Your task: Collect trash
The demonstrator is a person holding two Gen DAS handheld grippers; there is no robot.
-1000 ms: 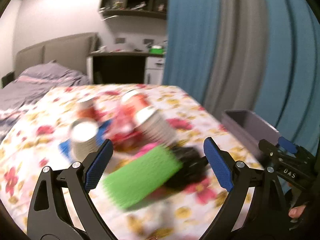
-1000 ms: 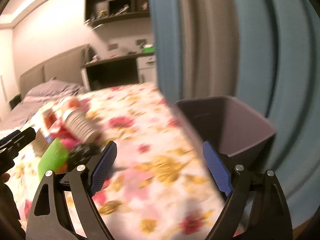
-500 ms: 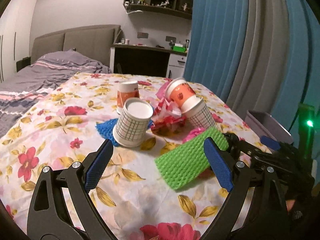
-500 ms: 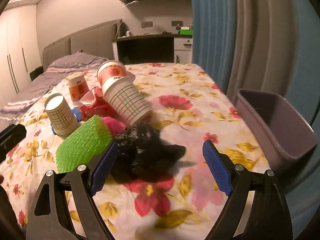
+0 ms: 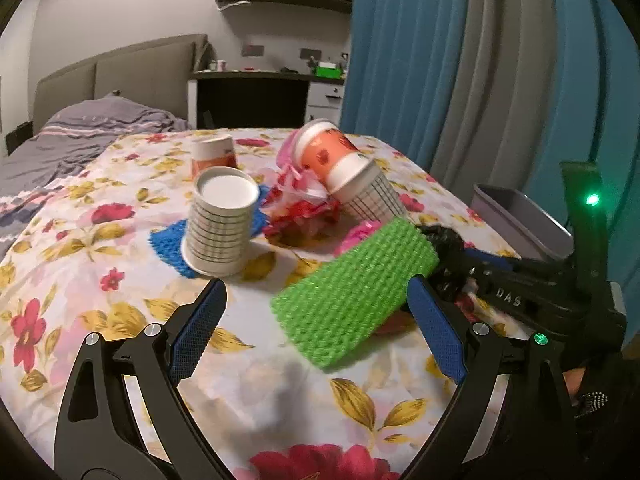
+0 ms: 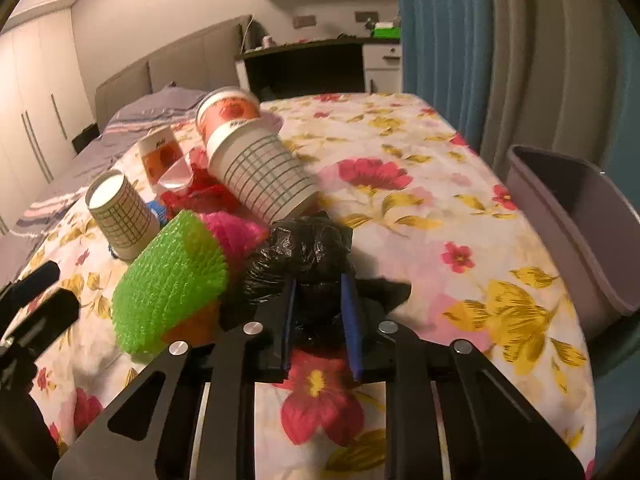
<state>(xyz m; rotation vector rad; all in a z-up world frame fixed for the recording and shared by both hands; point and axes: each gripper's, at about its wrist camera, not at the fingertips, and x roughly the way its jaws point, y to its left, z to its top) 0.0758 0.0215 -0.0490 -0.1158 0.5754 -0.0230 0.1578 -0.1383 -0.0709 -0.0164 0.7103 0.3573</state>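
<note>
While my right gripper [image 6: 319, 312] is clamped on the crumpled black plastic bag [image 6: 304, 248], its blue pads pinch the glossy, wrinkled lump from both sides. The bag lies on the flowered bedspread [image 6: 432, 216], touching the green foam net sleeve [image 6: 172, 280] on its left and just below a tipped paper cup with a green grid pattern [image 6: 260, 176]. A pink foam net [image 6: 236, 236] sits between the sleeve and that cup. Behind them I see an orange-printed cup [image 6: 226, 110] lying on its side, a second orange cup [image 6: 160, 152] standing inverted, and another grid cup [image 5: 220, 224] upside down on a blue net [image 5: 168, 240]. Red crumpled wrappers [image 5: 300, 212] fill the middle of the pile. A grey bin [image 6: 576, 220] stands at the bed's right edge.

My left gripper [image 5: 316, 328] hovers with jaws wide apart, the green sleeve between them but untouched. On the right gripper's body [image 5: 508, 300] I read "DAS"; the cups' print is too blurred to read.

Half a second ago my right jaws were spread around the bag; now they have closed on it.
</note>
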